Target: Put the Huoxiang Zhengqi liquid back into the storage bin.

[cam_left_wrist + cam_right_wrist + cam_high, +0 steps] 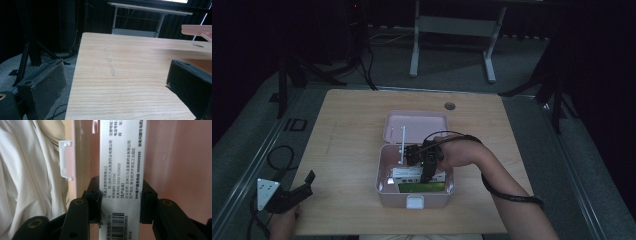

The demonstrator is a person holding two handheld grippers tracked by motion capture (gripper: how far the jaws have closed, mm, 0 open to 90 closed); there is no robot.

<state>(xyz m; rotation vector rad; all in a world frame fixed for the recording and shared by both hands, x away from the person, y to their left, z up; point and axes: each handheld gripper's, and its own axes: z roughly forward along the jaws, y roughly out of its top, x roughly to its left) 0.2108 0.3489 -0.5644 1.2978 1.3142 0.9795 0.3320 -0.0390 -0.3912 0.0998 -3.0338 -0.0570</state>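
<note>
An open pink case (384, 192) stands at the middle of the wooden table (347, 130), its lid (416, 125) laid back. My right gripper (426, 167) reaches down into the case. In the right gripper view my right gripper (121, 200) is shut on a long white medicine box (122, 157) with printed text and a barcode, a pad pressing on each long side. A green pack (422, 187) lies in the case near its front wall. My left gripper (304, 185) rests at the table's near left corner. Its jaws stand wide apart, my left gripper (116, 82) holding nothing over bare wood.
The case's white latch (414, 202) faces the person; it also shows beside the pink wall (65, 160), with white cloth (30, 182) beyond. A cable hole (450, 106) sits in the table's far side. A desk frame (452, 30) and dark stands lie beyond the table.
</note>
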